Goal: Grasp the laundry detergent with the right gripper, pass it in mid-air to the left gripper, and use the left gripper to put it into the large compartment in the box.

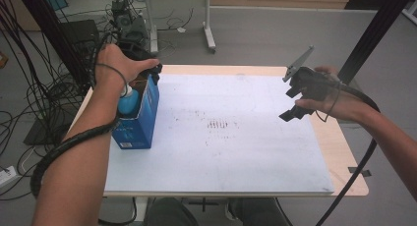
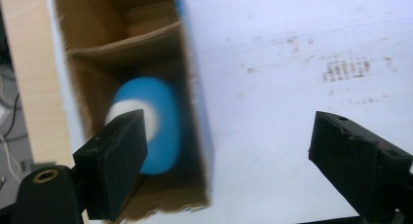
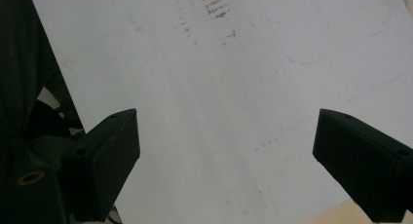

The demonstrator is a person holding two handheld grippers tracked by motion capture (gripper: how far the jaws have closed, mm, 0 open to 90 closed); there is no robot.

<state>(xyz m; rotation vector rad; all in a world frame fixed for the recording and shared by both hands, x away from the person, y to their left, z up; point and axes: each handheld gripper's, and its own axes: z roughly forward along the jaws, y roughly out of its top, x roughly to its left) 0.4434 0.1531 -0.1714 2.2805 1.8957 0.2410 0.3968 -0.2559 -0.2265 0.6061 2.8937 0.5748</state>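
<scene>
Black jaws of the left gripper stand spread apart with nothing between them, hovering above the open blue box. At ten o'clock from them a blue bottle (white cap up) sits inside that box, at the white mat's nine o'clock edge. Over at three o'clock, the right gripper hangs spread and empty above the mat.

**What the views leave unclear**

In the high view, the left hand covers most of the left gripper. The blue bottle is motion-blurred in the left gripper view, its base hidden inside the box. Print on the box front is too small to read.
</scene>
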